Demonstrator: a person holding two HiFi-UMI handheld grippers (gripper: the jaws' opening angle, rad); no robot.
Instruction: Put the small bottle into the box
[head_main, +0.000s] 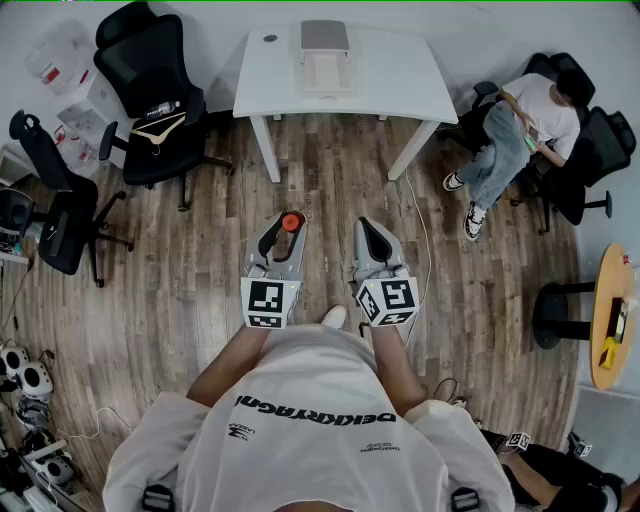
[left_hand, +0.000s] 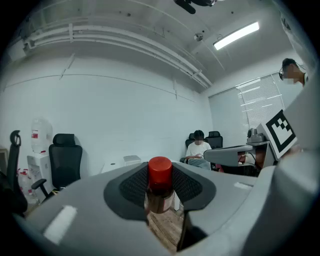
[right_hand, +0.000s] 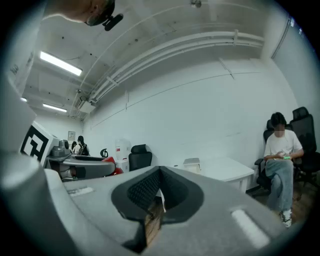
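Observation:
A small bottle (head_main: 291, 222) with a red cap stands upright between the jaws of my left gripper (head_main: 285, 228), which is shut on it. In the left gripper view the bottle (left_hand: 160, 186) fills the gap between the dark pads, red cap on top. My right gripper (head_main: 372, 234) hovers beside it at the same height, shut with nothing in it, and its pads meet in the right gripper view (right_hand: 157, 197). The box (head_main: 325, 58) lies open on the white table (head_main: 400, 85) straight ahead, well beyond both grippers.
Both grippers are held over wooden floor. Black office chairs (head_main: 150, 90) stand at the left. A seated person (head_main: 520, 130) is at the right of the table, and a round wooden table (head_main: 612, 315) stands at the far right.

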